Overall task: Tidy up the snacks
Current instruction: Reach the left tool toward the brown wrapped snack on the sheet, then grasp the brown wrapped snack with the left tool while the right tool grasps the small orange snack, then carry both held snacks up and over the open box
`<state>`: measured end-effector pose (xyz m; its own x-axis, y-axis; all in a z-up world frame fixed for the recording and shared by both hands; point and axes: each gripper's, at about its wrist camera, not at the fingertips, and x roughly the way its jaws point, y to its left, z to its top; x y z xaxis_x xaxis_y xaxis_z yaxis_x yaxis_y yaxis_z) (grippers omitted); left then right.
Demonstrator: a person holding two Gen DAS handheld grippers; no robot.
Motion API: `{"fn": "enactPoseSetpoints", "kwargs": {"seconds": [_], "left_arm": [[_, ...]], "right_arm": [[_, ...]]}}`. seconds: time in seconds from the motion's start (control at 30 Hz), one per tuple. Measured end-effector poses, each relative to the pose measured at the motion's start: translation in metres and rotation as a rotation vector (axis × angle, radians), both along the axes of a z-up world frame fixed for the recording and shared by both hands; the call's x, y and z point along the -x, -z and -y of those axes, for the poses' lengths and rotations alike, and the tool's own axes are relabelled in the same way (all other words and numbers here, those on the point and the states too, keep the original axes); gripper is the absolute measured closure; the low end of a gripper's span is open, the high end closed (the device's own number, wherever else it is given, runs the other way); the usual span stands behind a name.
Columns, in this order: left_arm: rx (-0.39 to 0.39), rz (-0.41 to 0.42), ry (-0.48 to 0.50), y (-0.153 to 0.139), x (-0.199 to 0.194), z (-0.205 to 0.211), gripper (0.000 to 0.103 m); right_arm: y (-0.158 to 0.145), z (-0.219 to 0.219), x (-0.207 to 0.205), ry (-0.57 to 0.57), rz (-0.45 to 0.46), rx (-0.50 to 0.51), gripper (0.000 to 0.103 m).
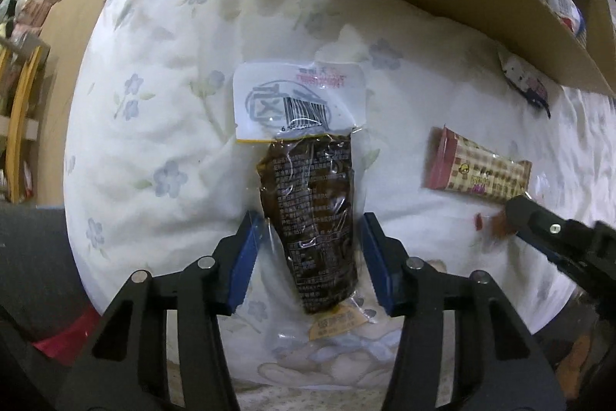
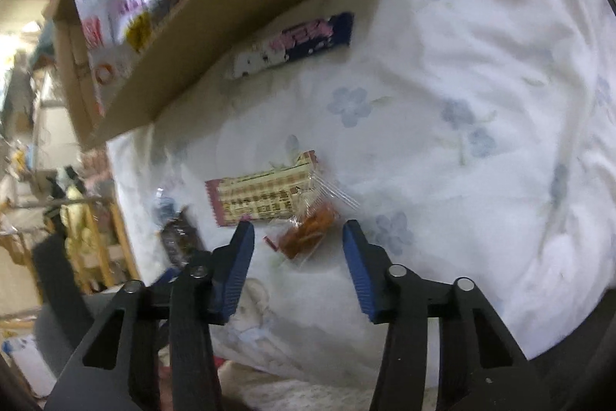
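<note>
Left wrist view: the dark vacuum-sealed snack pouch (image 1: 308, 214) lies flat on the flowered bedsheet (image 1: 161, 72), its lower half between my left gripper (image 1: 310, 257) jaws, its white barcoded header beyond the tips. The jaws straddle the pouch; the blue pads (image 1: 244, 264) stand just beside its edges, and I cannot tell that they press on it, so I read this grip as not yet made.

Right wrist view: the small clear packet of orange snack (image 2: 308, 232) lies on the sheet just ahead of my right gripper (image 2: 298, 237), between the jaw tips but apart from both pads, so that grip is released too. The checked pink-and-cream bar (image 2: 265, 195) touches the packet on its far side. A dark blue-and-pink bar (image 2: 296, 41) rests farther out, against the wall of the cardboard box (image 2: 231, 26), which already holds several snacks.

Risks, as I judge them:
- The slick film may slide out as the left jaws close, since they hold only the narrow end.
- Soft bedding may bunch into either grip.
- The right jaws may catch the checked bar with the packet, or only its thin seal.
- The two grippers work near each other and could collide.
</note>
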<state>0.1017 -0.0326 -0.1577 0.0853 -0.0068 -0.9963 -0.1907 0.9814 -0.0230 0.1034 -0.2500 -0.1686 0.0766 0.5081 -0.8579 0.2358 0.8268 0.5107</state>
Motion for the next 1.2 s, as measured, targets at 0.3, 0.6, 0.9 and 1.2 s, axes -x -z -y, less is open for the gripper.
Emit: {"fn": "enactPoseSetpoints", "kwargs": {"seconds": [0.3, 0.6, 0.9, 1.2], "left_arm": [[0.005, 0.064, 0.027, -0.017, 0.010, 0.006, 0.057], [0.006, 0.206, 0.036, -0.068, 0.029, 0.000, 0.057], [-0.004, 0.435, 0.058, -0.146, 0.027, -0.016, 0.077], [0.091, 0.418, 0.057, -0.146, -0.025, -0.045, 0.062]], "right_arm": [[-0.039, 0.012, 0.026, -0.038, 0.135, 0.034, 0.086], [-0.089, 0.040, 0.033, 0.044, 0.364, -0.050, 0.086], [-0.123, 0.047, 0.032, 0.069, 0.494, -0.084, 0.086], [-0.145, 0.064, 0.012, 0.115, 0.561, -0.076, 0.086]]}}
